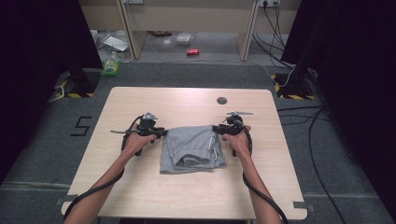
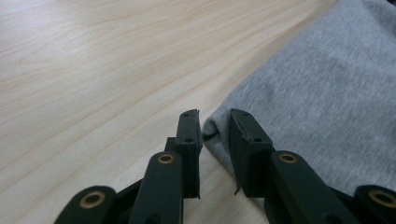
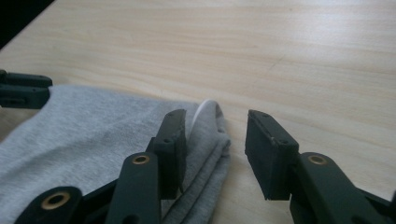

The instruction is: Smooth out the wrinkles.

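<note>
A folded grey garment (image 1: 191, 149) lies in the middle of the wooden table (image 1: 187, 100). My left gripper (image 1: 161, 133) sits at its far left corner, my right gripper (image 1: 215, 128) at its far right corner, each in a hand. In the left gripper view the jaws (image 2: 215, 116) stand slightly apart, and the cloth's corner (image 2: 212, 133) lies in the gap, unpressed. In the right gripper view the jaws (image 3: 215, 116) stand wider apart over the garment's folded edge (image 3: 205, 140), which rests beside the left jaw. The left gripper's jaw tips (image 3: 23, 88) show at the far side of the cloth.
A small dark round mark (image 1: 222, 100) sits near the table's far edge. Bare wood surrounds the garment on all sides. On the floor beyond are a red can (image 1: 192, 52), a green bottle (image 1: 111, 65) and cables (image 1: 303, 116) at the right.
</note>
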